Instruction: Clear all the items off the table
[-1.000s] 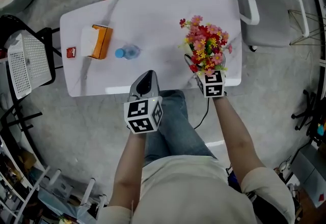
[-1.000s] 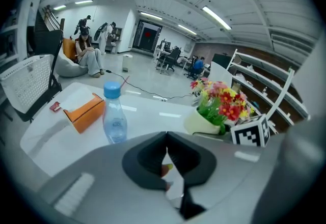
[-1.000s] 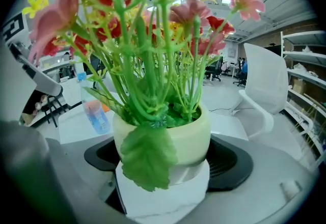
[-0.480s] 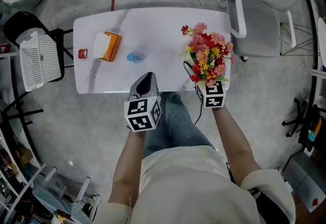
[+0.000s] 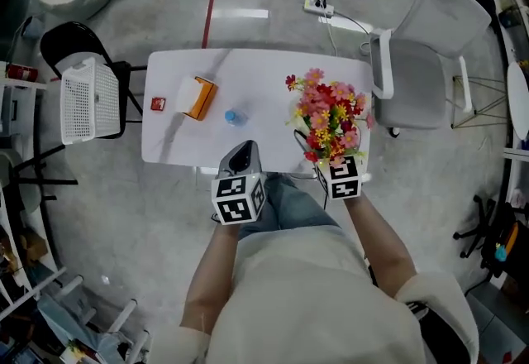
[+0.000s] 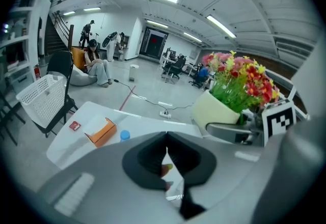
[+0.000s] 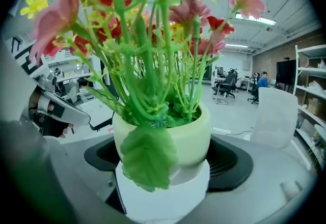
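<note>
- A white basket rests on a black chair off the 9 o'clock end of the table.
- On the tabletop, from 9 o'clock toward centre: a small red box, an orange tissue box and a blue-capped bottle.
- The left gripper hangs at the table's 6 o'clock edge, jaws pressed together on nothing.
- The right gripper pinches the potted flowers by the pale pot, at the table's 4 o'clock corner.
- A grey chair stands at 3 o'clock.
</note>
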Motion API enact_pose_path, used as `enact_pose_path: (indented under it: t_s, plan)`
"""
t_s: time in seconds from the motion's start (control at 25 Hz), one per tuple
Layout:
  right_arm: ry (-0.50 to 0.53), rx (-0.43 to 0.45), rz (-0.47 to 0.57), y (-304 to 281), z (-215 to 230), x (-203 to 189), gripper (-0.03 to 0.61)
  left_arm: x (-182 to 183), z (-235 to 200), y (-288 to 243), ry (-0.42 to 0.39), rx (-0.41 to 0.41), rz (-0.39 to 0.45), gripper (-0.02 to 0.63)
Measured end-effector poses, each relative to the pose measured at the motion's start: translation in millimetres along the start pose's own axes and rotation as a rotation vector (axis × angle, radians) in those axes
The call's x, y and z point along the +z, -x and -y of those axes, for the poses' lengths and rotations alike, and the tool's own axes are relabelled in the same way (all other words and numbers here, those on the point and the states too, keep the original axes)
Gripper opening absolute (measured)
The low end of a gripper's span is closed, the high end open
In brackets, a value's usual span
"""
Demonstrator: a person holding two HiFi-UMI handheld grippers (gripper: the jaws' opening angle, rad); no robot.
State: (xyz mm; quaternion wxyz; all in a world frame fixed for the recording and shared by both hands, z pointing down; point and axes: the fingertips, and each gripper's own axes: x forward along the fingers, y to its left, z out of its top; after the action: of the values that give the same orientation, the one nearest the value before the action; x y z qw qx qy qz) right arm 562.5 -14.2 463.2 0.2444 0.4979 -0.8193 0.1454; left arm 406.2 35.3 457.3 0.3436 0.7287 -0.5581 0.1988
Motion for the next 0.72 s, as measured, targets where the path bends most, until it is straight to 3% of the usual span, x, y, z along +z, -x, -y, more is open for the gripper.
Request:
enact_pose_path:
  t_s: [0.4,0.72]
  plan:
    - [0.083,0.113,0.063,3,-30,48,0.511,32,-24,26,0.05,0.075,0.097,0.009]
    - [0.126,0.18,0.053,-5,-61,56,0.511,39,-55,48,0.122,0.131,0.161,0.01]
